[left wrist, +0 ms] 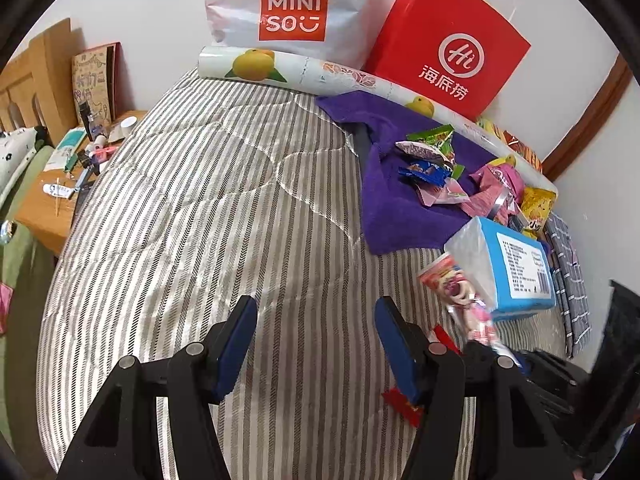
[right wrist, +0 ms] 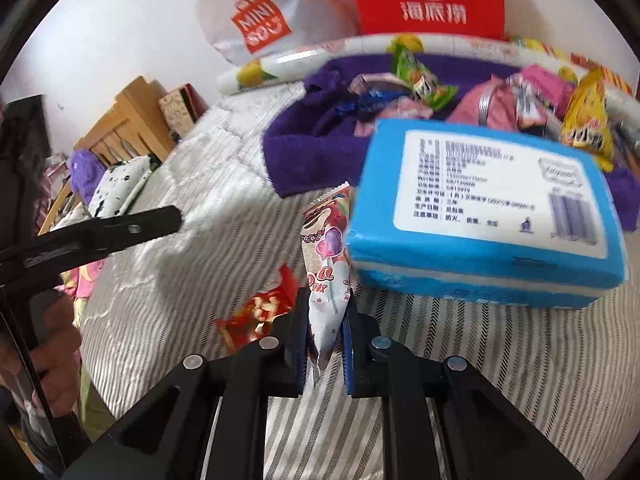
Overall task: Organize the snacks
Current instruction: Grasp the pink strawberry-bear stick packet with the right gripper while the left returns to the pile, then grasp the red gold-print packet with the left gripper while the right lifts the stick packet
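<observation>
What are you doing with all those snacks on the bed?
A person is sorting snacks on the striped bedspread with a gripper in each hand. The right gripper is shut on a long white lollipop packet with pink and purple pictures, beside a blue tissue pack. The left gripper hangs open over bare bedspread, holding nothing. More wrapped snacks lie piled on the purple towel.

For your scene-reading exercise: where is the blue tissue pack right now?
The blue tissue pack fills the right wrist view's right half, on the striped bedcover before the purple towel, just right of the lollipop packet.
</observation>
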`<action>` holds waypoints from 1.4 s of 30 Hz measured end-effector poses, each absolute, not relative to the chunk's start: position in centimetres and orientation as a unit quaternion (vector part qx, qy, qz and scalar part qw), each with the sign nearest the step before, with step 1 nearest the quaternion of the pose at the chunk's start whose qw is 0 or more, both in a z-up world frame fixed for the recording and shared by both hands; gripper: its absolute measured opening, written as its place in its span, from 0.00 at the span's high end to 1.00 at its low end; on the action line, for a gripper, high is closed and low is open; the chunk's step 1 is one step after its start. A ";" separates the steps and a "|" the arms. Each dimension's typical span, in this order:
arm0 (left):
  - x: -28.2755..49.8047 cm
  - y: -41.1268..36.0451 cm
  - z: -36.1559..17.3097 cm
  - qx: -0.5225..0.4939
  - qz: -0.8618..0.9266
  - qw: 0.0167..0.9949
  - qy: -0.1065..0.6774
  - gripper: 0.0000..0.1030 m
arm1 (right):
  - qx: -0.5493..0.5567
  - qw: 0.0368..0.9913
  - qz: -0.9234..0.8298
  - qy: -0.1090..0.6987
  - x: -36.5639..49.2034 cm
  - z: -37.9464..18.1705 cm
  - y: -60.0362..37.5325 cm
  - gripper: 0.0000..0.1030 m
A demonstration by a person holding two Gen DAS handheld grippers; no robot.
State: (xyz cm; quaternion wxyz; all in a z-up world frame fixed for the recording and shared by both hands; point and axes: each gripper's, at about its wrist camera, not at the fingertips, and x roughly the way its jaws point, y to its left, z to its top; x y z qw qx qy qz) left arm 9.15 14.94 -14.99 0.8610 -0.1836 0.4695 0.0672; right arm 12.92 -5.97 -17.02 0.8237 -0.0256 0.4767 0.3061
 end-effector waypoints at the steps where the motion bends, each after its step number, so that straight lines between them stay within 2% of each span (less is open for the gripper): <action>1: 9.1 14.7 -14.9 -0.180 0.068 0.861 0.471 0.43 | -0.026 0.825 0.310 0.471 12.5 -16.5 -6.1 0.87; 9: 8.4 11.4 -15.1 -0.157 0.043 0.866 0.473 0.43 | -0.034 0.841 0.330 0.426 7.5 -12.4 -10.3 0.87; 15: 9.4 7.9 -16.0 -0.149 -0.025 0.866 0.476 0.43 | -0.038 0.864 0.297 0.406 5.0 -11.4 -15.6 0.87; 22: 9.1 4.7 -18.0 -0.102 -0.044 0.856 0.505 0.43 | -0.036 0.882 0.203 0.423 5.5 -14.2 -20.9 0.87; 30: 7.8 2.7 -18.3 -0.049 -0.036 0.873 0.485 0.42 | -0.020 0.877 0.164 0.452 7.4 -18.9 -22.7 0.83; 31: 7.8 2.7 -18.3 -0.047 -0.033 0.874 0.482 0.44 | -0.028 0.876 0.159 0.454 7.7 -19.3 -22.7 0.83; 32: 7.9 2.8 -18.2 -0.045 -0.025 0.876 0.480 0.53 | -0.033 0.877 0.160 0.452 7.6 -19.4 -22.7 0.82; 33: 7.9 2.9 -18.2 -0.044 -0.013 0.878 0.476 0.60 | -0.037 0.878 0.162 0.449 7.4 -19.3 -22.7 0.78; 34: 8.0 3.0 -18.2 -0.045 -0.010 0.879 0.474 0.61 | -0.042 0.878 0.163 0.448 7.5 -19.3 -22.7 0.73; 36: 8.1 3.4 -18.1 -0.055 -0.012 0.882 0.467 0.63 | -0.050 0.882 0.158 0.441 7.4 -19.1 -22.9 0.52; 39: 8.1 3.3 -18.2 -0.053 -0.014 0.884 0.464 0.64 | -0.049 0.891 0.156 0.424 7.4 -18.4 -23.3 0.46; 42: 8.2 3.2 -18.2 -0.050 -0.014 0.885 0.463 0.64 | -0.054 0.895 0.149 0.418 8.3 -18.0 -23.1 0.46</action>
